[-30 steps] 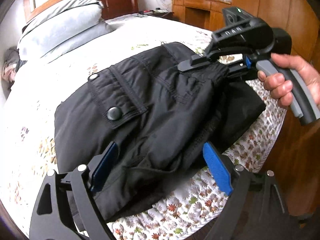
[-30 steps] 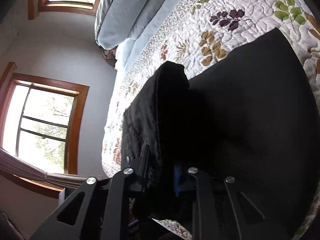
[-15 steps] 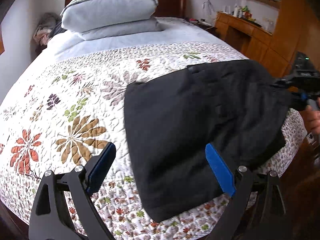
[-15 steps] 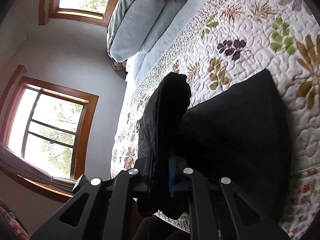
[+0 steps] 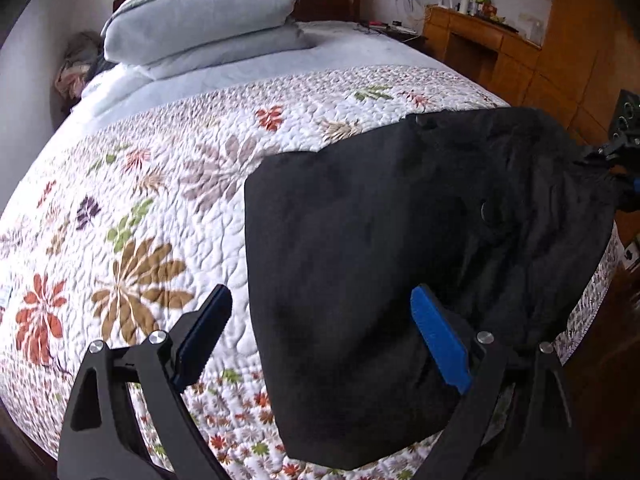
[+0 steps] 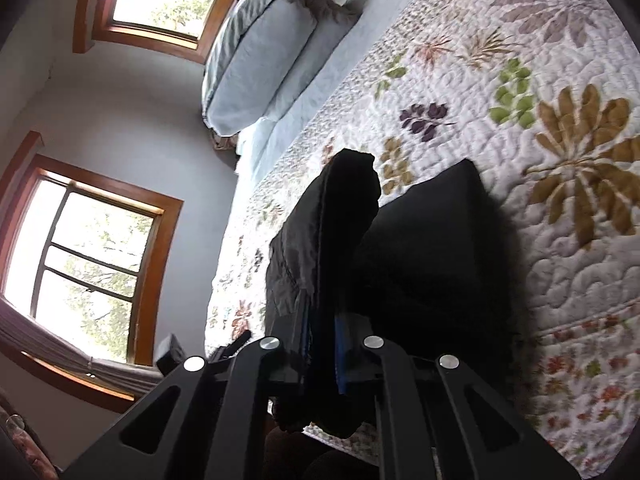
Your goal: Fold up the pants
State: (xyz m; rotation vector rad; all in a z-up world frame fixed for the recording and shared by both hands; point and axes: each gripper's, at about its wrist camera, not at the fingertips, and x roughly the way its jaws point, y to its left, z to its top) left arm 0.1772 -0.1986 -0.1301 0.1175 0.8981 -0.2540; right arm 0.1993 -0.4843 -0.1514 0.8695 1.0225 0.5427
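The black pants (image 5: 380, 248) are lying folded on the bed's floral quilt (image 5: 160, 208), close to the near right edge, with one end hanging a bit over the side. The left gripper (image 5: 320, 332) is sitting wide open — one blue pad over bare quilt, the other over the fabric, nothing pinched between them. The right gripper (image 6: 322, 344) is clamping a bunched-up edge of the pants (image 6: 420, 264), and that bit is standing up as a thick ridge between the fingers while the rest is lying flat on the quilt (image 6: 560, 80). In the left view the right gripper (image 5: 624, 176) is just peeking in at the far right edge, touching the raised end of the cloth. Two grey pillows (image 5: 200, 28) are stacked at the head of the bed, well apart from the pants — windows (image 6: 92, 248) are showing on the wall behind, and a wooden dresser (image 5: 480, 44) is standing off to the right.
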